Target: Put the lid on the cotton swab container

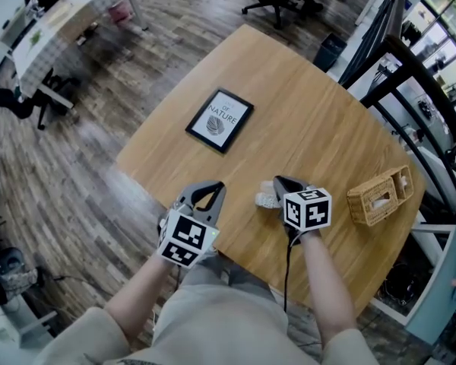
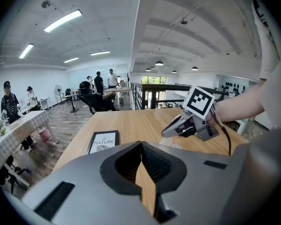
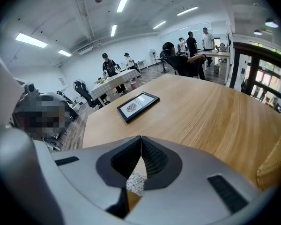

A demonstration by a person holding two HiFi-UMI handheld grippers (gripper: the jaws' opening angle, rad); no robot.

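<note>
The left gripper (image 1: pixel 213 190) is held over the near edge of the round wooden table (image 1: pixel 319 120); in the left gripper view its two jaws (image 2: pixel 141 144) meet at the tips, and in the opening behind the tips only the wood of the table shows, so it carries nothing. The right gripper (image 1: pixel 281 182) is just beside it, to the right, a little further onto the table; its jaws (image 3: pixel 141 138) also touch at the tips with nothing pressed between them.

The cotton swab container (image 1: pixel 267 198) stands on the table between the two grippers, touching or almost touching the left side of the right gripper. In the right gripper view a cluster of white cotton swabs (image 3: pixel 135 183) shows through the opening under the closed tips, so the container is directly below this gripper. The swab heads look bare; if a clear lid is over them, I cannot tell from these views.

From the left gripper view the right gripper (image 2: pixel 165 134) is seen from the side, its tips pointing down and to the left, low over the table.

Further on the table lies a black picture frame (image 1: pixel 220 120) with a leaf print and the words "OF NATURE", well apart from the grippers; a wicker basket (image 1: pixel 380 196) stands near the right edge of the table. Several people (image 3: pixel 191 43) are in the room behind.
</note>
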